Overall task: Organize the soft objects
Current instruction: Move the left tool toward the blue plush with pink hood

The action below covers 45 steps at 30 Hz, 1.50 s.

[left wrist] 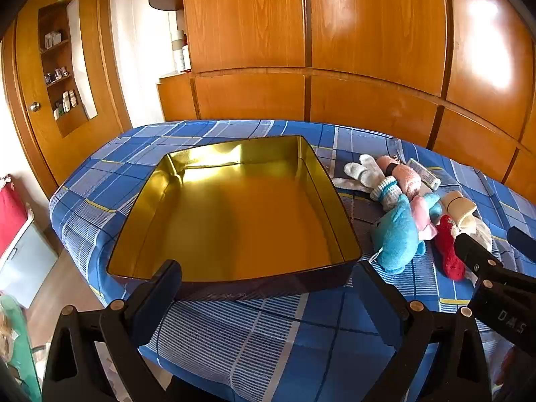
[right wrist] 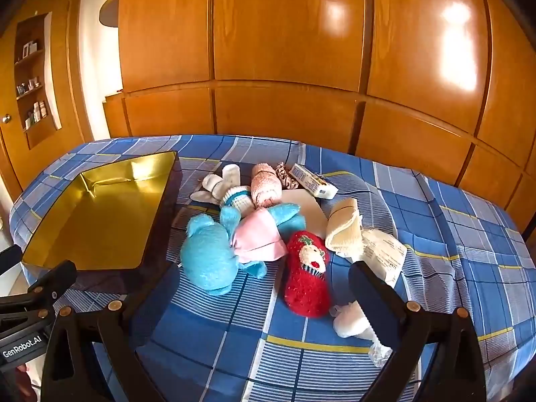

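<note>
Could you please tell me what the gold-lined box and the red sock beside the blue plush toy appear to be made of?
The box looks like thin sheet metal, probably tin: its gold interior is glossy and mirrors the light. The red sock seems to be fuzzy knitted yarn, matte, with a stitched motif. The blue plush toy looks like soft fleece, with a napped surface.

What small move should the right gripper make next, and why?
Probably lower the right gripper onto the red sock and close. Its jaws stand open and empty, the sock lies nearest between them, and the gold tin beside the pile holds nothing yet.
</note>
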Each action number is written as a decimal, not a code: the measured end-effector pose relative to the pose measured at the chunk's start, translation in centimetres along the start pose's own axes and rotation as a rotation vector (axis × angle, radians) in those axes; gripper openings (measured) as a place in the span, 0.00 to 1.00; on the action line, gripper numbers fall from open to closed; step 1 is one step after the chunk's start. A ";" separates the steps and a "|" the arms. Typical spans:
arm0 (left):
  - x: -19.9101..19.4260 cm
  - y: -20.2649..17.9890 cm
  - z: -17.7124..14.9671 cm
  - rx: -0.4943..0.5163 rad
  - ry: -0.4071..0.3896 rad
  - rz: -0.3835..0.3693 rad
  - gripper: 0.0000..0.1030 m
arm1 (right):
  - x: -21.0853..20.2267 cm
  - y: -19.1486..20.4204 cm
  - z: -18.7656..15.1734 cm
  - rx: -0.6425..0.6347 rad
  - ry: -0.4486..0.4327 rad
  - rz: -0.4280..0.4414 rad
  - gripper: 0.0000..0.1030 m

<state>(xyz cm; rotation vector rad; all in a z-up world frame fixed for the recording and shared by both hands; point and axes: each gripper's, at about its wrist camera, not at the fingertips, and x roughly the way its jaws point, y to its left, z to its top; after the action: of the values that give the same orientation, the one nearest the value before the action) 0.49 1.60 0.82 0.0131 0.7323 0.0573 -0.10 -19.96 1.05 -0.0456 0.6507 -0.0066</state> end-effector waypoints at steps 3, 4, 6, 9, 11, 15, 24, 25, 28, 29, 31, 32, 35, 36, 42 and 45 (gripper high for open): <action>0.0 0.1 0.1 -0.001 -0.004 0.005 0.99 | 0.1 -0.2 0.3 -0.003 -0.002 -0.002 1.00; 0.0 0.1 0.1 0.000 -0.004 0.007 0.99 | 0.2 -0.2 0.4 -0.005 -0.002 -0.002 1.00; 0.1 0.0 0.3 0.001 -0.002 0.010 0.99 | 0.2 -0.4 0.6 -0.009 -0.001 -0.001 1.00; 0.2 -0.1 0.3 0.002 -0.001 0.013 0.99 | 0.3 -0.6 0.7 -0.016 -0.003 -0.004 1.00; 0.2 -0.1 0.4 0.005 -0.003 0.016 0.99 | 0.3 -0.8 0.8 -0.013 -0.004 -0.005 1.00; 0.1 -0.3 0.5 0.013 -0.011 0.025 0.99 | 0.4 -1.3 1.1 -0.015 -0.007 -0.010 1.00; -0.1 -0.6 0.5 0.034 -0.019 0.034 0.99 | 0.5 -3.8 1.9 0.016 0.000 -0.015 1.00; -0.1 -0.6 0.5 0.037 -0.018 0.034 0.99 | 0.6 -4.2 2.0 0.022 0.001 -0.016 1.00; 0.0 -0.8 0.5 0.042 -0.016 0.032 0.99 | 0.6 -5.8 2.5 0.046 0.006 -0.023 1.00; 0.0 -0.9 0.5 0.045 -0.016 0.031 0.99 | 0.6 -6.3 2.6 0.052 0.006 -0.027 1.00; 0.0 -1.0 0.4 0.051 -0.016 0.031 0.99 | 0.7 -7.4 3.0 0.064 0.010 -0.037 1.00; 0.0 -1.1 0.4 0.054 -0.015 0.031 0.99 | 0.7 -8.0 3.1 0.067 0.013 -0.041 1.00; 0.1 -1.5 0.4 0.064 -0.012 0.026 0.99 | 1.1 -10.0 3.5 0.074 0.025 -0.057 1.00; 0.1 -1.6 0.4 0.068 -0.011 0.026 0.99 | 1.2 -10.7 3.6 0.077 0.028 -0.068 1.00; 0.3 -2.5 0.5 0.101 -0.002 0.008 1.00 | 2.9 -15.4 3.0 0.145 0.038 -0.129 1.00; 0.3 -3.2 0.6 0.131 -0.006 0.000 1.00 | 3.7 -17.5 2.0 0.216 0.052 -0.133 1.00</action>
<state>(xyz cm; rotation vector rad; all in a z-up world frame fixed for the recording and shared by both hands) 1.28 -1.61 0.94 0.1386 0.7290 0.0087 4.17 -37.40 1.14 0.1205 0.6950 -0.2069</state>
